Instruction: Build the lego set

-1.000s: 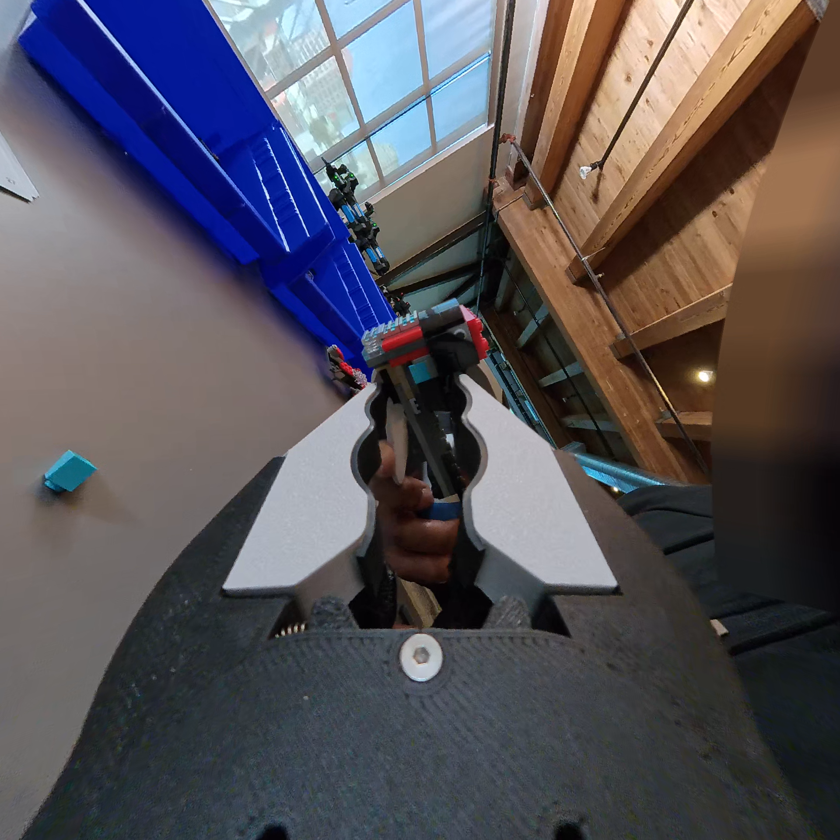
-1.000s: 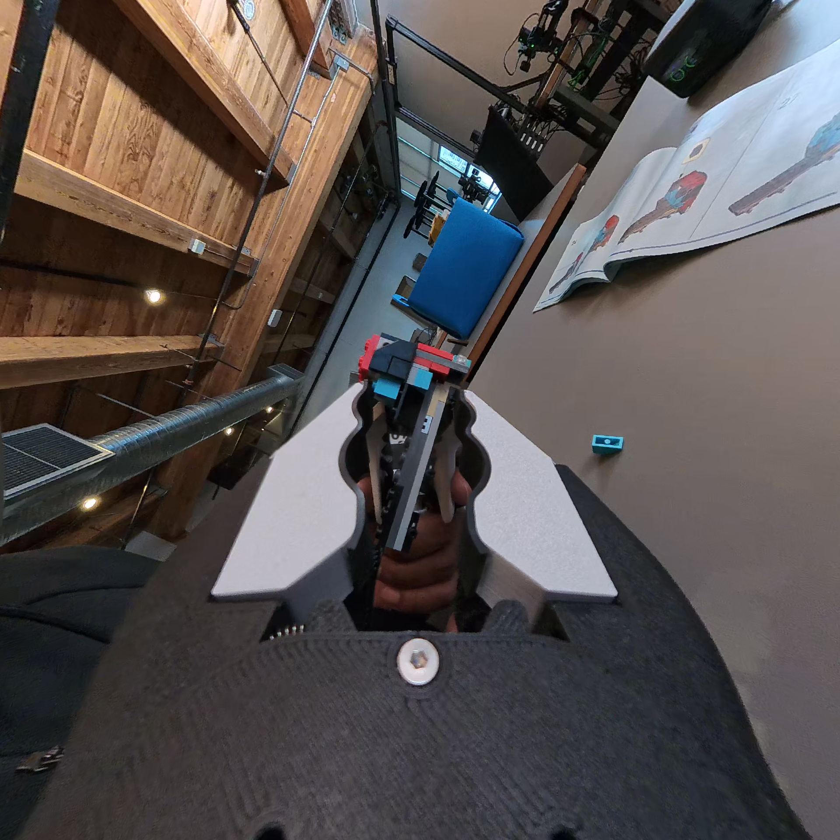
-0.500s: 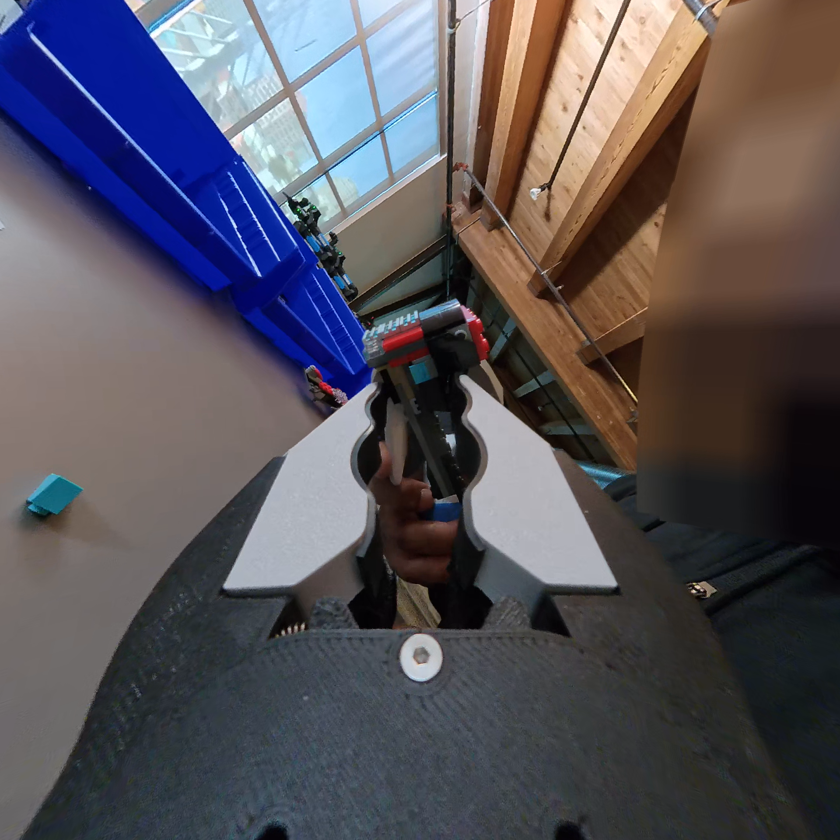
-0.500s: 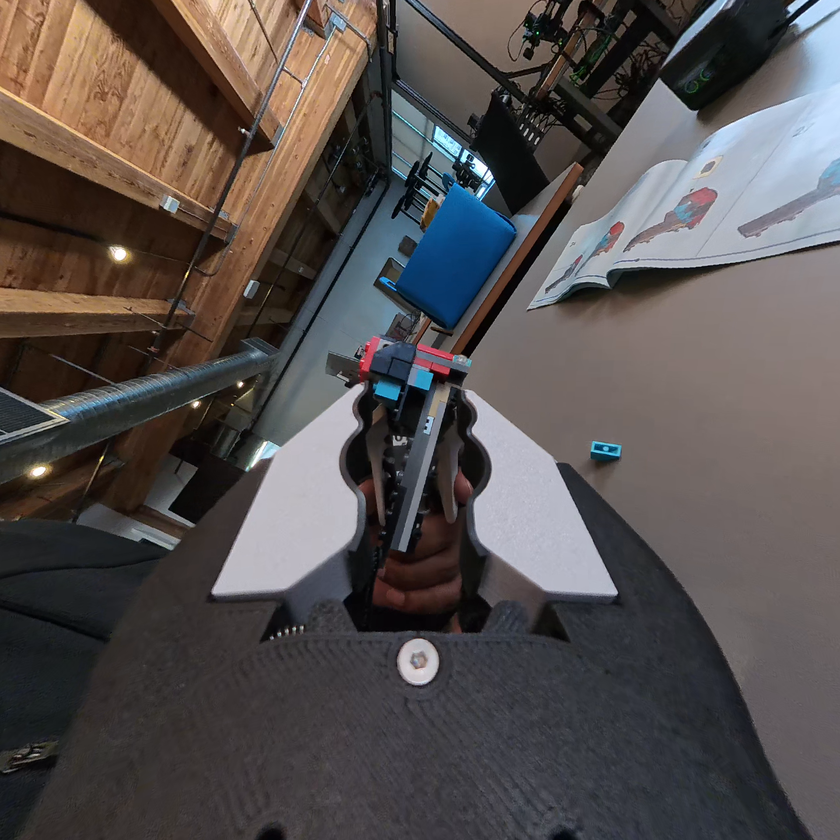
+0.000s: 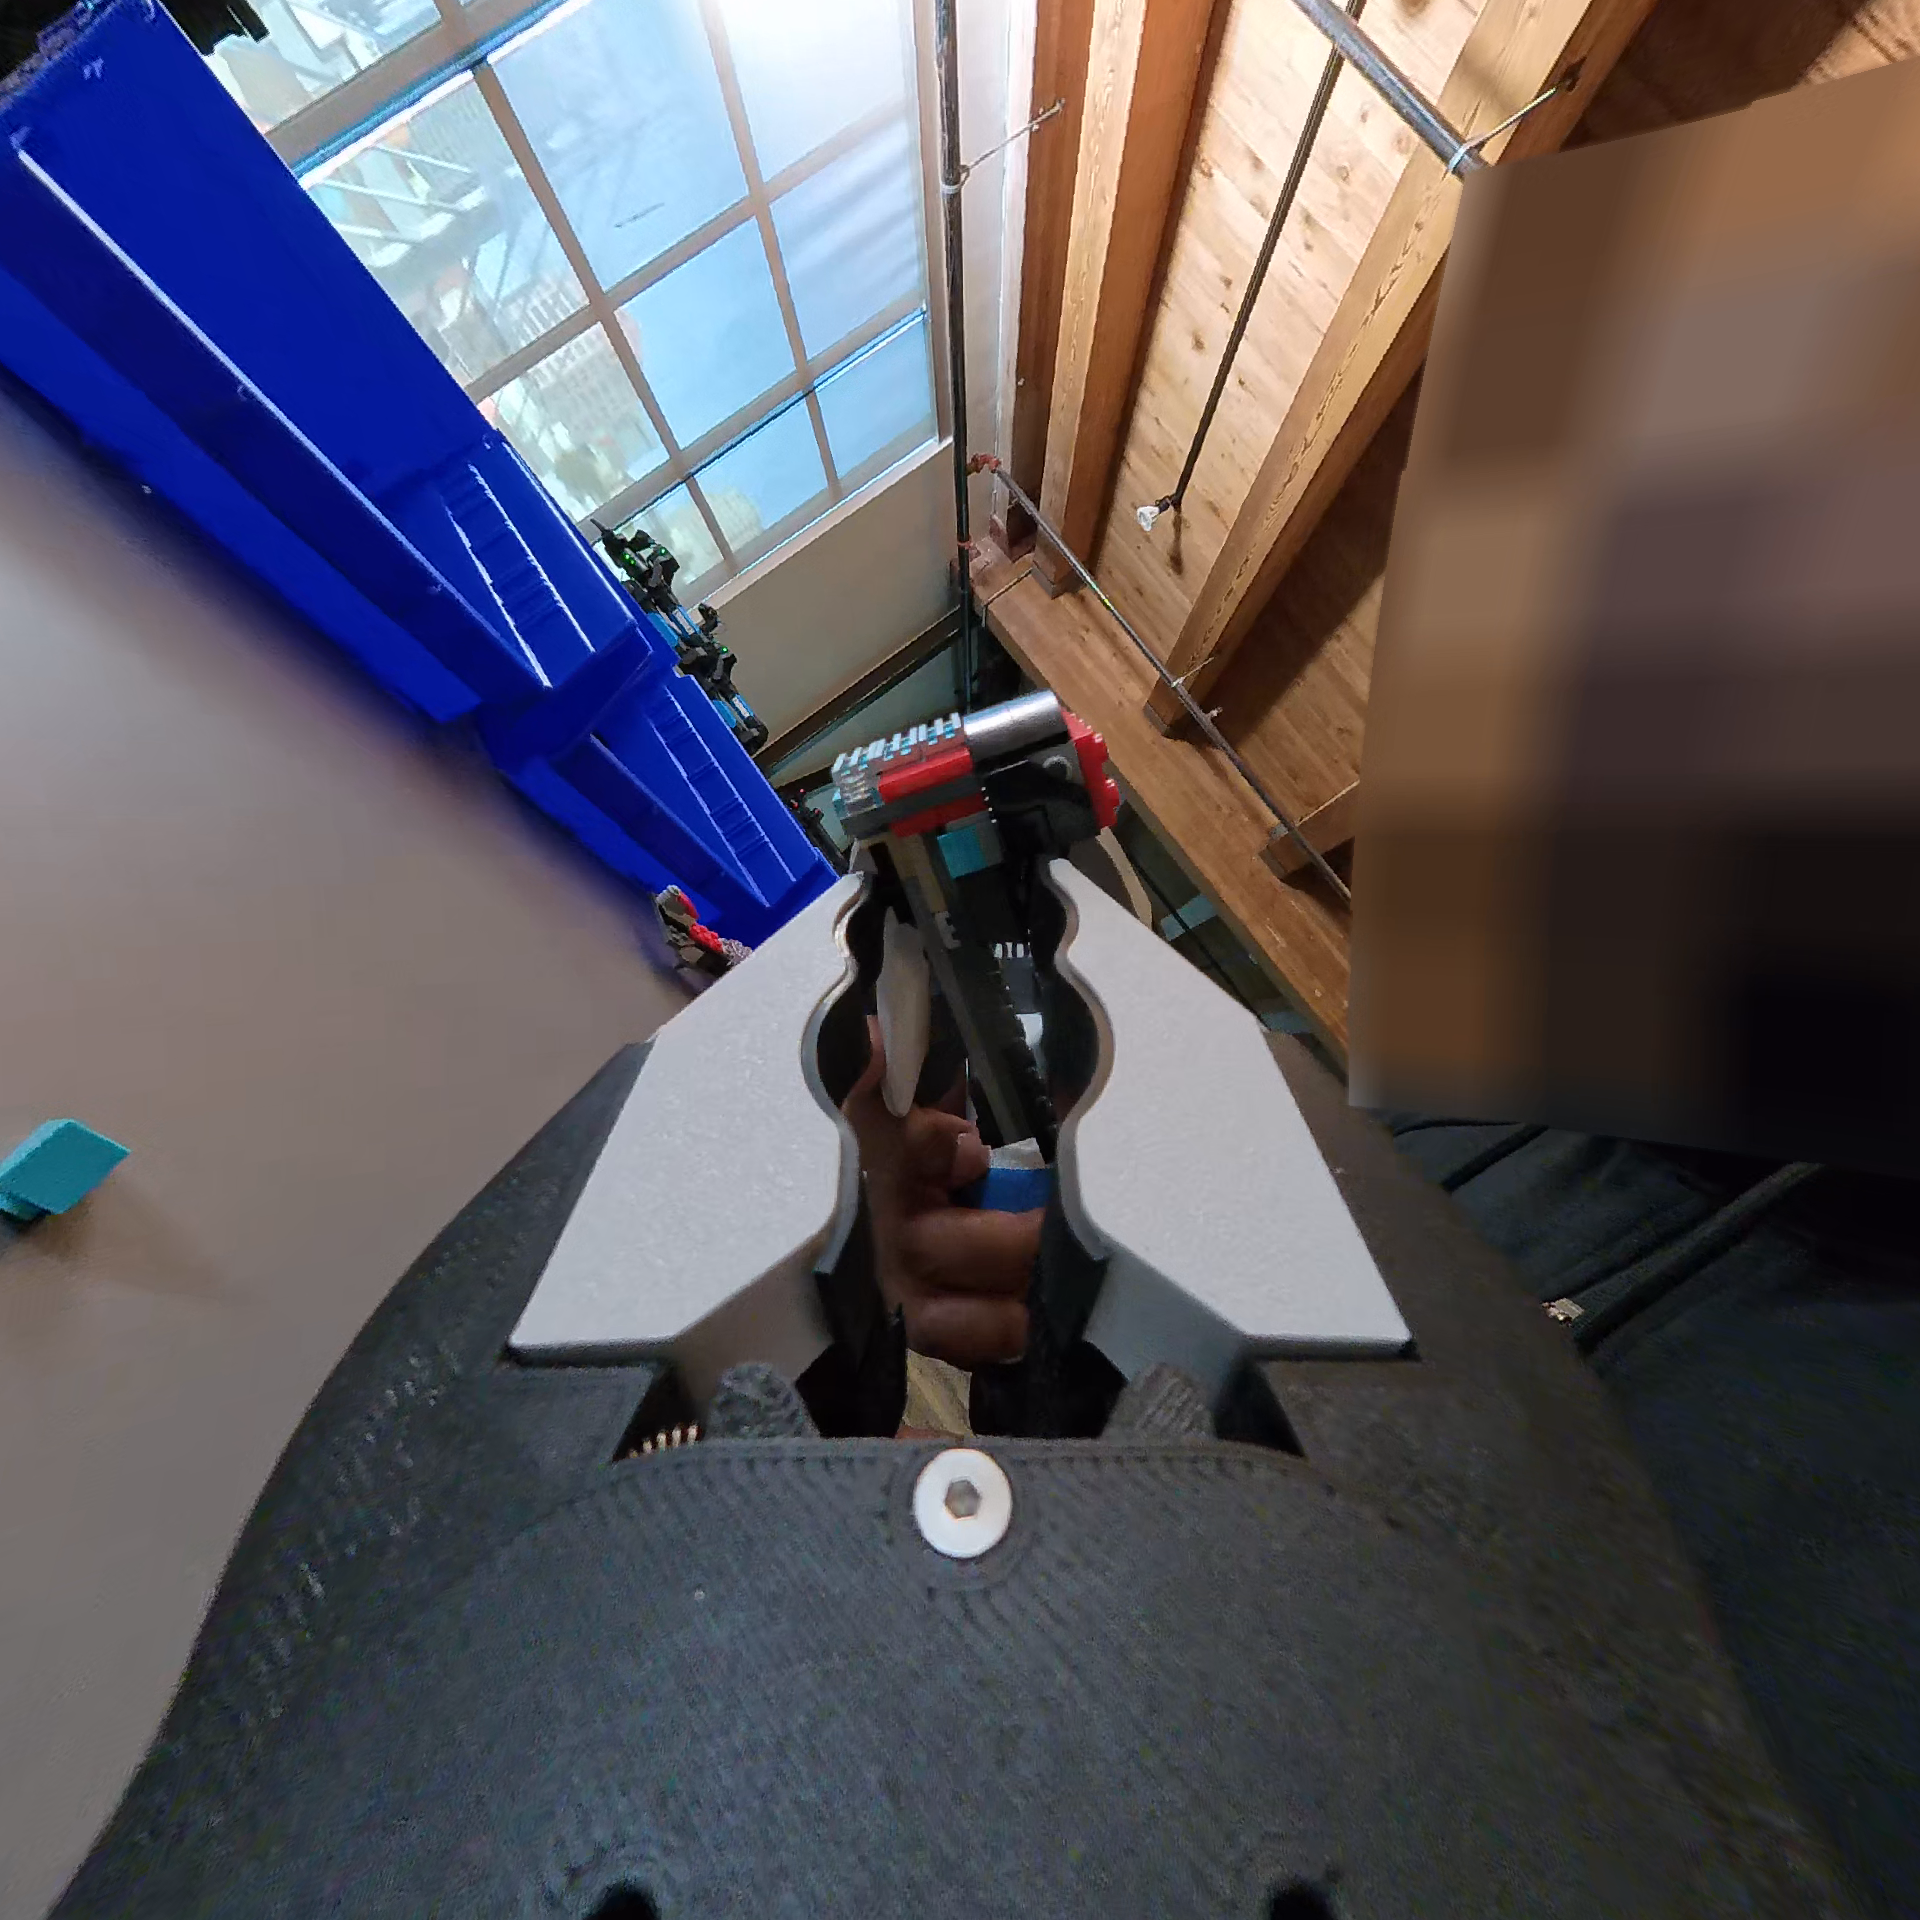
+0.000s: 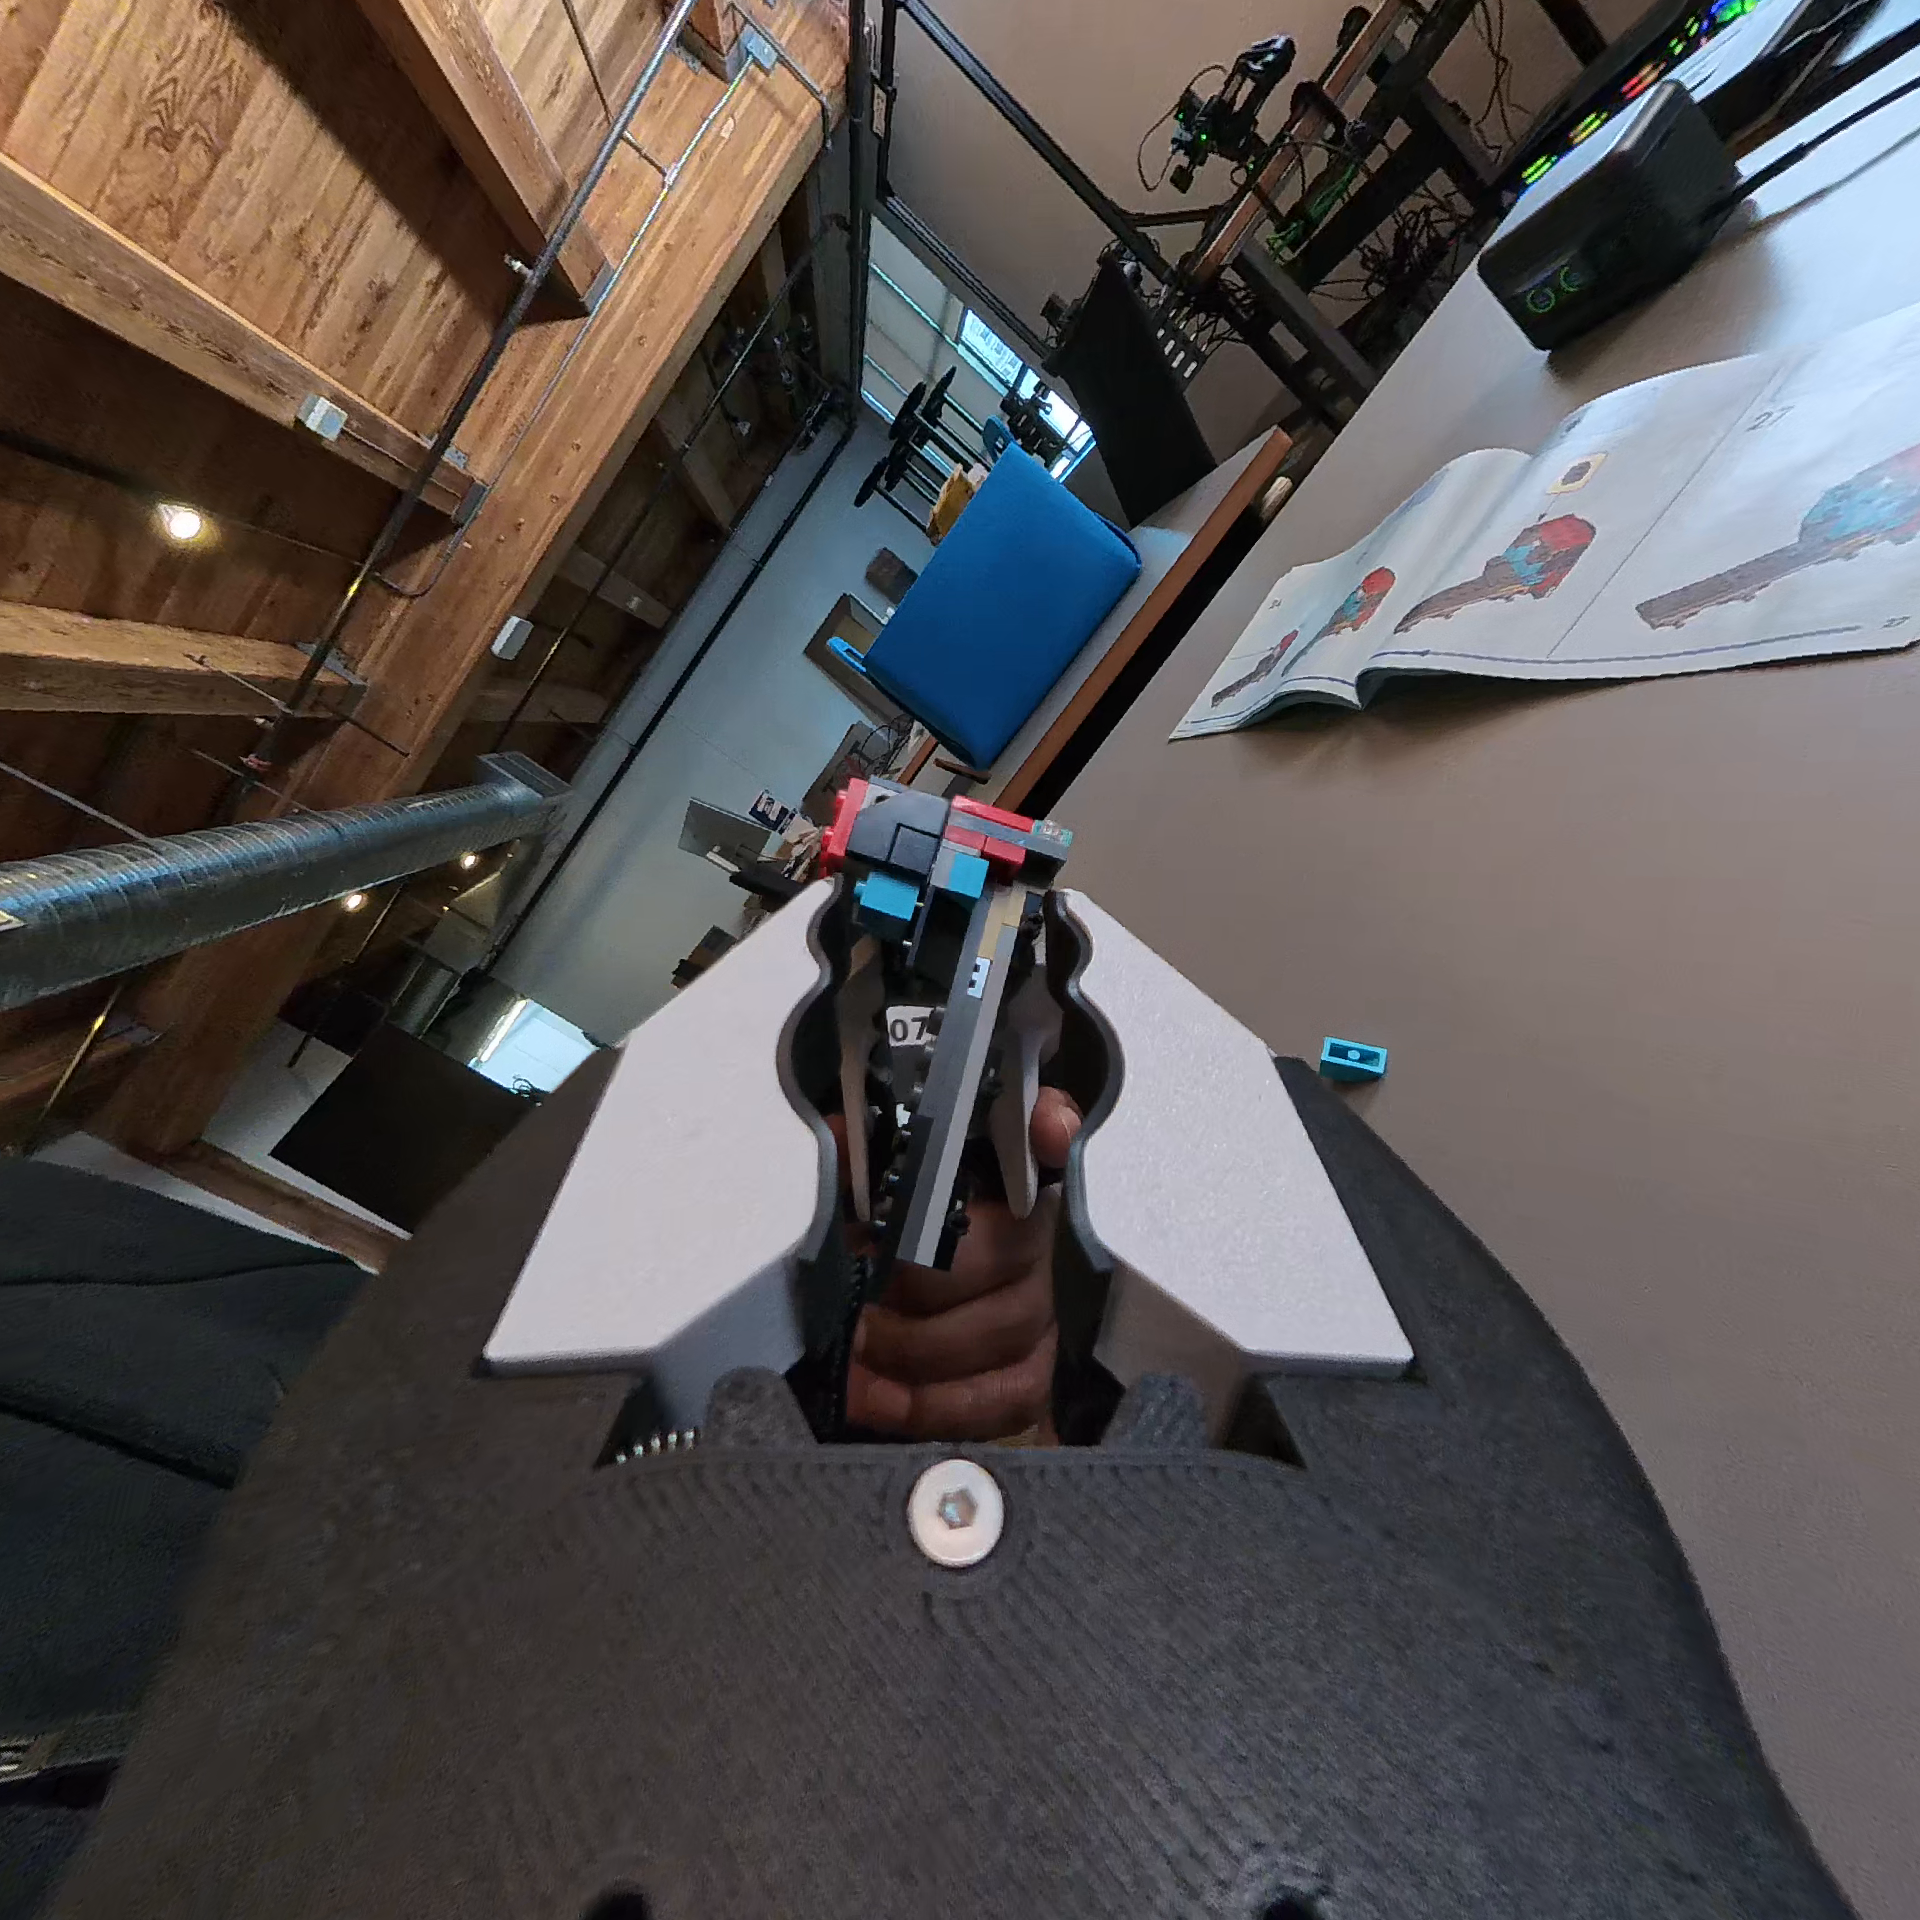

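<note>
Both views tilted further since earlier, both grippers (image 5: 961, 904) (image 6: 935, 914) clamped on lego build (image 6: 940, 862), printed booklet (image 6: 1621, 582) open.

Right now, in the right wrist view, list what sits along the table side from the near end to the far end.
Teal brick → open instruction booklet → black box with green lights.

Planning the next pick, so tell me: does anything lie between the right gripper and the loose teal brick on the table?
Nothing visible does. The teal brick lies alone on bare table just right of the right gripper, which is shut on the lego build.
</note>
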The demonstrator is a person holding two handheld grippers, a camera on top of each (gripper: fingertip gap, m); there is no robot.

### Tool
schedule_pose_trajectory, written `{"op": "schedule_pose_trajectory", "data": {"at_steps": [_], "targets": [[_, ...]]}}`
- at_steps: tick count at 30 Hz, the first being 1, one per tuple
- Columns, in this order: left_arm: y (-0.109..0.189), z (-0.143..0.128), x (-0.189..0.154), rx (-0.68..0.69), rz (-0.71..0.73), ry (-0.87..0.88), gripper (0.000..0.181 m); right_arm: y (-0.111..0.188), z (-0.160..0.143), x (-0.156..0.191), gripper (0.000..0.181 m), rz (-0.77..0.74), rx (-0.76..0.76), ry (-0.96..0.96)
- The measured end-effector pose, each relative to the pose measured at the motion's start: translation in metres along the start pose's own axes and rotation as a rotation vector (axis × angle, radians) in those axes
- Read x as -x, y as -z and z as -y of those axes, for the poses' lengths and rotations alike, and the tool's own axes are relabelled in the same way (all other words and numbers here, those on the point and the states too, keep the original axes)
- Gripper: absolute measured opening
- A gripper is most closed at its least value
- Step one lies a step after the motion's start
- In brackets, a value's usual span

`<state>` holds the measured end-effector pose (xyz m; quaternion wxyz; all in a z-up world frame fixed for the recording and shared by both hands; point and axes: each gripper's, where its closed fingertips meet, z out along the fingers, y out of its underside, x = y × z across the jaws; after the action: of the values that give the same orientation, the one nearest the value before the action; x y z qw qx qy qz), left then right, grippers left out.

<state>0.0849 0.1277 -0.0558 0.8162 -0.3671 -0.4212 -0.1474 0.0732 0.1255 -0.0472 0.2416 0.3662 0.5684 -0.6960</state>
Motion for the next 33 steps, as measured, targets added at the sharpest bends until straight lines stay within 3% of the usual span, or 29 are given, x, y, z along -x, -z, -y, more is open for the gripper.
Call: {"op": "schedule_pose_trajectory", "data": {"at_steps": [13, 33], "targets": [[0.002, 0.005, -0.001, -0.045, -0.012, -0.014, 0.028, 0.003, 0.002, 0.0, 0.036, -0.101, -0.003, 0.095], [0.0, 0.005, -0.005, -0.075, -0.038, -0.027, 0.027, 0.002, 0.0, 0.012, 0.018, -0.12, -0.002, 0.148]]}}
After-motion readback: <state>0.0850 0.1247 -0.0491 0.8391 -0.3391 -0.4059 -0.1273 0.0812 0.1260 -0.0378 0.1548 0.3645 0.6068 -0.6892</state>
